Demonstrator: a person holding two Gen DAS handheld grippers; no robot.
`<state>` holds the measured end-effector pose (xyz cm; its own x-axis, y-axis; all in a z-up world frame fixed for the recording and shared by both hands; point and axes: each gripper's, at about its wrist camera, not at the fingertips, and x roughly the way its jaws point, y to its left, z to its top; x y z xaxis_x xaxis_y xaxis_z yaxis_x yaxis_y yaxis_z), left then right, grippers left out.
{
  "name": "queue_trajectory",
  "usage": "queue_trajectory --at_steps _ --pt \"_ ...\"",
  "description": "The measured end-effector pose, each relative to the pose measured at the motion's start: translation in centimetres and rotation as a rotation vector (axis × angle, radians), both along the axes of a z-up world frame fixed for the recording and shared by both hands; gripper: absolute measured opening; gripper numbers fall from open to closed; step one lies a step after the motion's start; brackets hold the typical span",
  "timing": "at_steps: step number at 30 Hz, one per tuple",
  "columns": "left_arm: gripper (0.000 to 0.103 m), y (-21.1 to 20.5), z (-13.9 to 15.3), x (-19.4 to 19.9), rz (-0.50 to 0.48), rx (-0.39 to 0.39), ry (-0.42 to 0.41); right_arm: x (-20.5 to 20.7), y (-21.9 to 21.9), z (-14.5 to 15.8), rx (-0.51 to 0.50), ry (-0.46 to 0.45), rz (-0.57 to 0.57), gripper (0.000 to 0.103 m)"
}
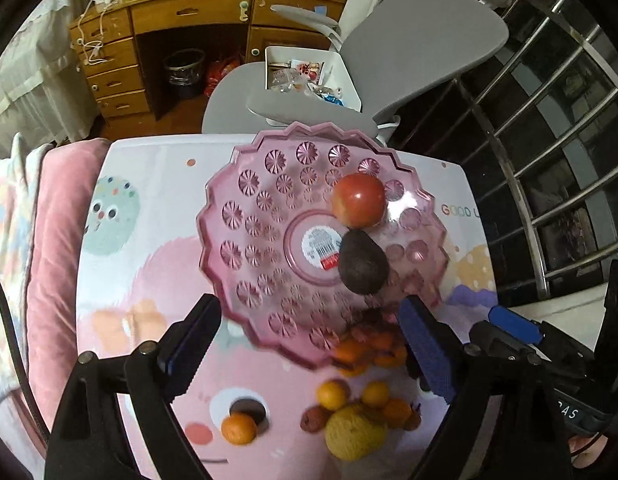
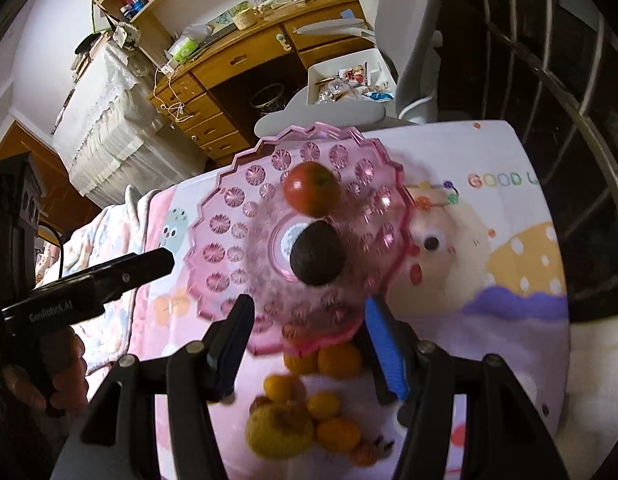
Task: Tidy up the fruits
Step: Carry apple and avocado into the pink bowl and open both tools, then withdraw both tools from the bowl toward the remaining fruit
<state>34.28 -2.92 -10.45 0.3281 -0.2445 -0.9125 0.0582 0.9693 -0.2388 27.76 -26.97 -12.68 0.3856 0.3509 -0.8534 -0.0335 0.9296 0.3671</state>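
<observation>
A pink scalloped plate (image 1: 249, 216) (image 2: 229, 232) lies on the cartoon-print table cover. A red apple (image 1: 359, 199) (image 2: 311, 193) and a dark avocado (image 1: 363, 262) (image 2: 317, 254) rest on it. Near its front edge lie several small oranges (image 1: 332, 394) (image 2: 340, 360), a yellow fruit (image 1: 355, 432) (image 2: 278, 429) and one lone orange (image 1: 238, 428). My left gripper (image 1: 311, 322) is open and empty above the plate's near rim. My right gripper (image 2: 309, 320) is open and empty over the same rim; its side shows in the left wrist view (image 1: 509, 328).
A grey office chair (image 1: 389, 52) and a white bin of clutter (image 1: 309, 72) stand behind the table. A wooden desk (image 1: 189, 40) is further back. A metal railing (image 1: 549, 120) runs along the right. Pink bedding (image 1: 57, 240) lies left of the table.
</observation>
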Motion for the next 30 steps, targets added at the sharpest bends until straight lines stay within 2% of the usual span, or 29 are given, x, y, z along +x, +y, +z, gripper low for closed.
queue_trajectory --at_steps 8,17,22,30 --pt "0.090 -0.7 2.6 -7.5 0.045 0.013 -0.019 -6.2 -2.5 0.9 0.047 0.010 -0.042 0.059" --pt "0.090 -0.4 2.3 -15.8 0.113 0.027 0.016 -12.1 -3.8 0.4 0.085 0.049 -0.031 0.059" --pt "0.090 0.3 2.3 -18.7 0.138 0.050 0.022 -13.8 -4.2 -0.1 0.116 0.072 -0.036 0.059" --pt "0.090 1.8 1.6 -20.6 0.132 0.093 0.016 -15.5 -4.2 -2.0 0.203 0.165 -0.096 0.059"
